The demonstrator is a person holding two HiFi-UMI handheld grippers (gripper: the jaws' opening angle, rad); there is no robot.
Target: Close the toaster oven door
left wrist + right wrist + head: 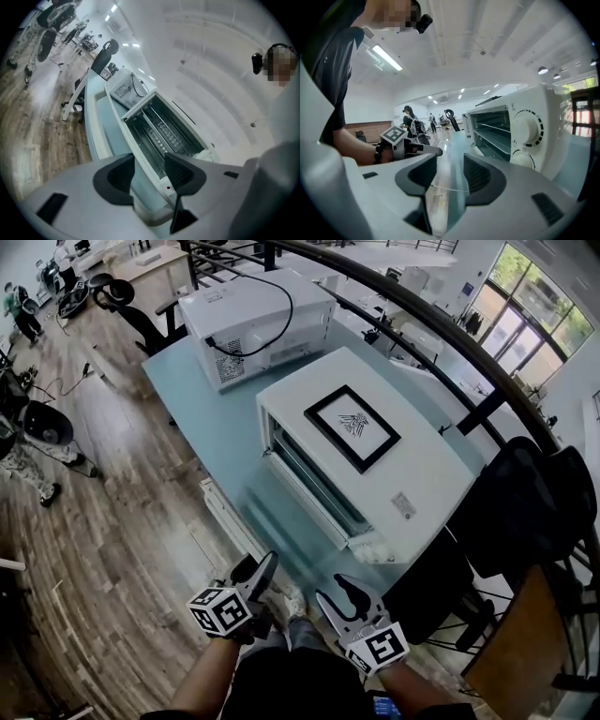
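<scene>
The white toaster oven stands on a pale blue table, and its glass door hangs open, folded down flat toward me. In the left gripper view the oven's cavity and racks show beyond the door's white rim. My left gripper hovers at the door's near edge with its jaws apart; that rim runs through the gap and the pads do not press on it. My right gripper is beside it, open and empty, looking along the door toward the oven's knobs.
A second white appliance with a black cable sits at the table's far end. A black railing curves behind the oven. A dark chair stands at the right, and wooden floor lies to the left with office chairs.
</scene>
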